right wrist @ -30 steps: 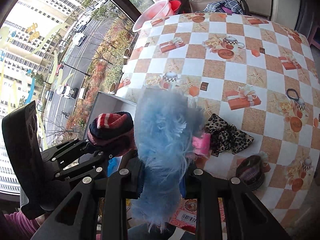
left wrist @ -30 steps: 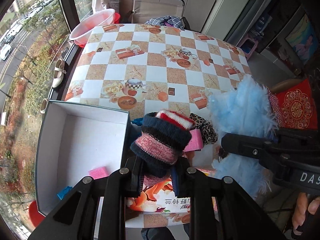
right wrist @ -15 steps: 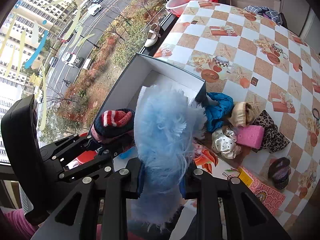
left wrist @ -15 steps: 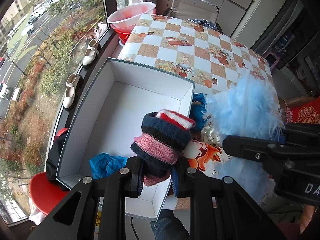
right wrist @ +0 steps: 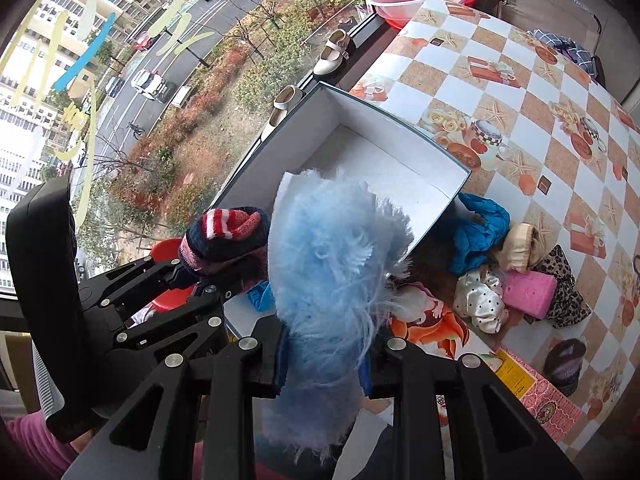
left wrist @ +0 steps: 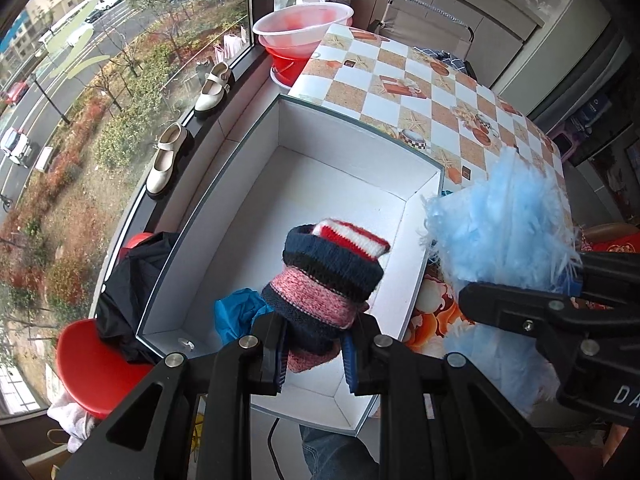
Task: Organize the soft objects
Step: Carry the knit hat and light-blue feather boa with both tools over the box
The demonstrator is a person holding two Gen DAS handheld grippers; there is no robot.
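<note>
1. Left wrist view: white box (left wrist: 224, 236) holds one blue cloth (left wrist: 234, 312) and is otherwise nearly bare. Left gripper (left wrist: 314, 354) is clamped on a rolled knit sock (left wrist: 326, 280), over the box, not yet released.
2. Right wrist view: right gripper (right wrist: 322, 364) is clamped on a fluffy blue piece (right wrist: 332, 264) at the box's near corner. A blue scrunchie (right wrist: 478, 230), a pink sponge (right wrist: 528, 288) and other soft items lie on the table (right wrist: 460, 56), unsorted.

Lots of bright colours by the white box

Between the left fingers, the knit sock (left wrist: 328, 280) has navy, pink, red and white stripes. Between the right fingers, the fluffy thing (right wrist: 332, 272) is light blue. Past them, the box (left wrist: 320, 208) is white inside; the tablecloth (right wrist: 520, 92) has orange and white squares.
</note>
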